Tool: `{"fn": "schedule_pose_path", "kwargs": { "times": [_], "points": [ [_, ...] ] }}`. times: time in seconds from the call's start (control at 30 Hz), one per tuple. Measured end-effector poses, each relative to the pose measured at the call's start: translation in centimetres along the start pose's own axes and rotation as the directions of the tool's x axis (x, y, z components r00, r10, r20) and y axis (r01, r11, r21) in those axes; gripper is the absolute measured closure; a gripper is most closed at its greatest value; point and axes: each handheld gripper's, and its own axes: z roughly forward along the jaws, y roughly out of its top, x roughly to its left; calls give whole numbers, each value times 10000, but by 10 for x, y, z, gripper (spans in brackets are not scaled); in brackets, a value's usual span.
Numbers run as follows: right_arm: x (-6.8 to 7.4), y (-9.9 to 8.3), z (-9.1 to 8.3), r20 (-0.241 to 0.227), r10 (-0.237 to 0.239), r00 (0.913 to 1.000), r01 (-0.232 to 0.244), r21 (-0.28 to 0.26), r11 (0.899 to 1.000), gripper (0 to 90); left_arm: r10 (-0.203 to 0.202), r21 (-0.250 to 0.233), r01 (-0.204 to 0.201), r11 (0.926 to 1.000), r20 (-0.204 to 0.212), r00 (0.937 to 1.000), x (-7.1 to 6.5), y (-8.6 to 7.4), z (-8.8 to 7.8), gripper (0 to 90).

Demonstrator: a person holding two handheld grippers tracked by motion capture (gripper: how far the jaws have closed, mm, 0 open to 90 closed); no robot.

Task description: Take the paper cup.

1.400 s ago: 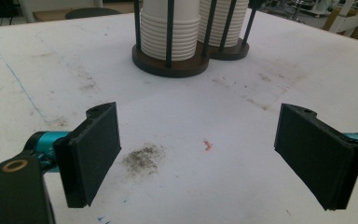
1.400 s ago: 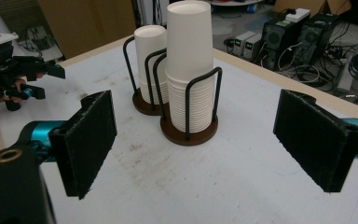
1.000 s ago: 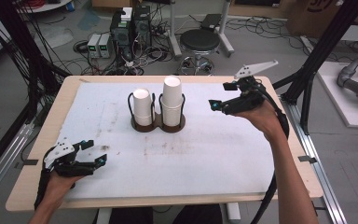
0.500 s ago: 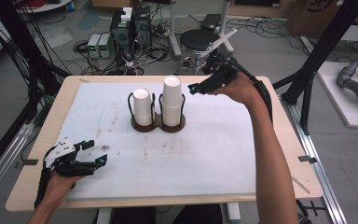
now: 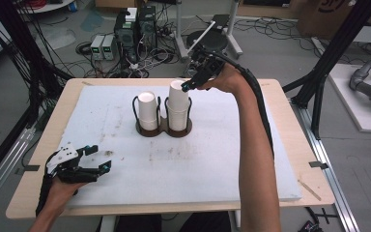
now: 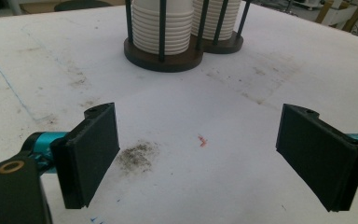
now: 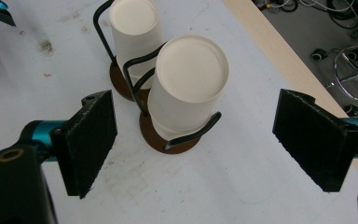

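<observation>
Right gripper [image 5: 187,87] is held above the taller cup stack [image 5: 178,104], jaws spread wide, nothing between the pads. In the right gripper view the stack's top [image 7: 191,67] is framed between the two jaws from above, so the approach looks lined up. The stack sits upside-down in the right-hand bay of the dark wire holder [image 5: 164,130], mid-table toward the far edge; a shorter stack [image 5: 147,110] occupies the left bay, just beside it.

Step judged: pre-grasp on the top cup. Next move calls for a short descent so the pads straddle the top cup's wall only, then a light close; too deep and several nested cups would be pulled at once, too hard and the paper would be crushed.

Obstructions: the holder's wire uprights [image 7: 140,81] run up beside the stack, so the jaws should be kept above their upper ends or turned clear of them.

Left gripper [image 5: 89,162] is parked near the table's near-left corner, well apart from the holder. Its jaws have just been opening further, with bare white mat [image 6: 205,177] between them, nothing gripped.
</observation>
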Motion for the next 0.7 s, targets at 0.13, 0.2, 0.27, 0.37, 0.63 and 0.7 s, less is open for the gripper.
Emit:
{"fn": "schedule_pose_path", "kwargs": {
  "times": [0.13, 0.2, 0.27, 0.37, 0.63, 0.7],
  "points": [
    [-1, 5, 11, -31, -10, 10000, 10, 181, 9998, 142, 23, -6, -23, 10000, -11, 10000, 0, 0, 0, 130],
    [0, 7, 17, -95, 1, 10000, 2, 290, 9996, 141, 17, -10, -17, 10000, -27, 10000, 0, 0, 0, 130],
    [-1, 10, 23, -111, -25, 9999, 30, 416, 9991, 142, 28, -13, -28, 10000, -37, 10000, 0, 0, 0, 130],
    [-2, 14, 29, -140, -51, 9999, 58, 547, 9985, 142, 7, -12, -7, 10000, -44, 10000, 0, 0, 0, 131],
    [-5, 21, 43, -159, 71, 9998, -56, 926, 9957, 142, -53, 18, 53, 10000, -34, 10000, 0, 0, 0, 131],
    [-5, 22, 47, -176, 87, 9998, -67, 1064, 9943, 143, -91, -6, 91, 10000, 5, 10000, 1, 0, 0, 131]
  ]
}}
